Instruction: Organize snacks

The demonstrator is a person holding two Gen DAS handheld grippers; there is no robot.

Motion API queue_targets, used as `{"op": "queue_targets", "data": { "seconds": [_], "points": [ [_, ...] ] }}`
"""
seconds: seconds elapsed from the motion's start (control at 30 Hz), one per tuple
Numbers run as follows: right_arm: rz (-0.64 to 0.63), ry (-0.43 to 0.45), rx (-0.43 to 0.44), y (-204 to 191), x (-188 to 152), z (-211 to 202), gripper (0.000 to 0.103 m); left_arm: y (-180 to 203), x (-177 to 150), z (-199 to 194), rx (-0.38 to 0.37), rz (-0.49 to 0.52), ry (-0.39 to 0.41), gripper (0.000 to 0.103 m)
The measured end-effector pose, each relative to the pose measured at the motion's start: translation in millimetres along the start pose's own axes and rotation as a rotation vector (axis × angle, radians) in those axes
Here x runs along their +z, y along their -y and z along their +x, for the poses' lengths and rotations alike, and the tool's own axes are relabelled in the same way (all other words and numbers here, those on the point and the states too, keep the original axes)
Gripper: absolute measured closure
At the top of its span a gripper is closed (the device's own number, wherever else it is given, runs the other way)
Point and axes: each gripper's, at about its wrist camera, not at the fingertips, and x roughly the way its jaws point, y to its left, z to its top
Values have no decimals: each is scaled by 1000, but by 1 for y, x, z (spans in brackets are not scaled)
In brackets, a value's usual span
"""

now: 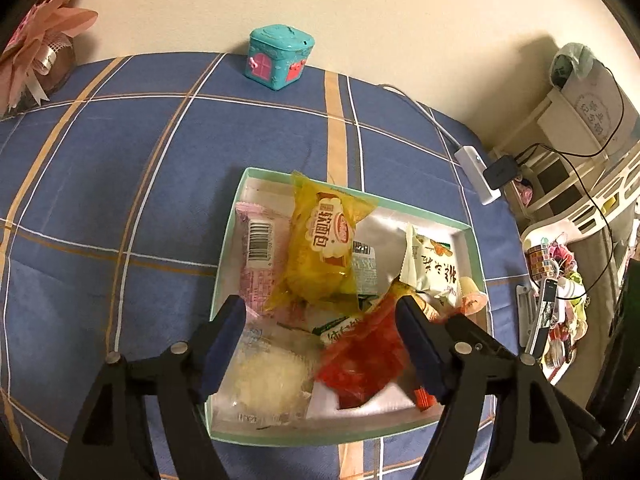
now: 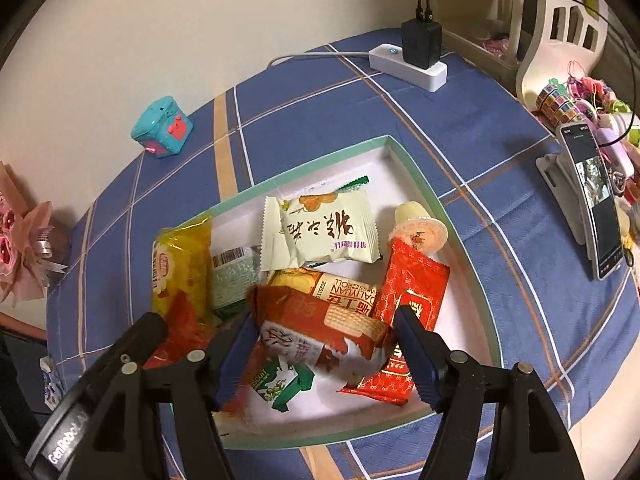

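A: Where to find the snacks?

B: Piled in the shallow white cardboard tray with a mint-green rim (image 1: 230,216), set on the counter under a blue checked cloth (image 1: 120,180).

A: Which way for the orange-red biscuit packet (image 2: 320,332)?

B: Lying crosswise in the lower middle of the right view, long axis left to right, dipping toward the right. Spans the gap of the right tongs (image 2: 326,316), ends at both pads; cannot tell whether pressed or merely touched.

A: And over at the left tongs (image 1: 320,308)?

B: Standing apart above the near end of the tray. Blurred below them, a translucent red packet (image 1: 360,356), close to the right-hand pad, not clamped.

A: Anything hidden?

B: Mostly buried under the biscuit packet: a green-and-white wrapper (image 2: 280,384). Half covered too, a long red sachet (image 2: 408,308) running top to bottom. Upright in the left view, a yellow bread bag (image 1: 324,248) overlapping a pink barcoded packet (image 1: 260,256).

A: Around the tray?

B: Upper left, a teal toy box (image 1: 280,58); upper right, a white power strip (image 2: 408,66); far right, a propped phone (image 2: 596,208).
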Motion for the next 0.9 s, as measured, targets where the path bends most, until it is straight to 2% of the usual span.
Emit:
{"op": "queue_targets", "data": {
  "seconds": [0.13,0.4,0.6,0.8,0.9],
  "points": [
    [-7,9,2,-2,-1,-3,26,-3,-1,-7,28,12,10,24],
    [-56,2,-50,-8,-10,-2,0,-22,-3,-18,244,54,41,11],
    [-114,32,-64,-21,-19,-5,0,-36,-7,-20,315,64,54,2],
    [-173,78,-70,-36,-32,-18,0,-40,-13,-33,334,79,75,1],
    [-185,93,-69,-40,-38,-24,0,-41,-21,-43,373,84,81,1]
  ]
}}
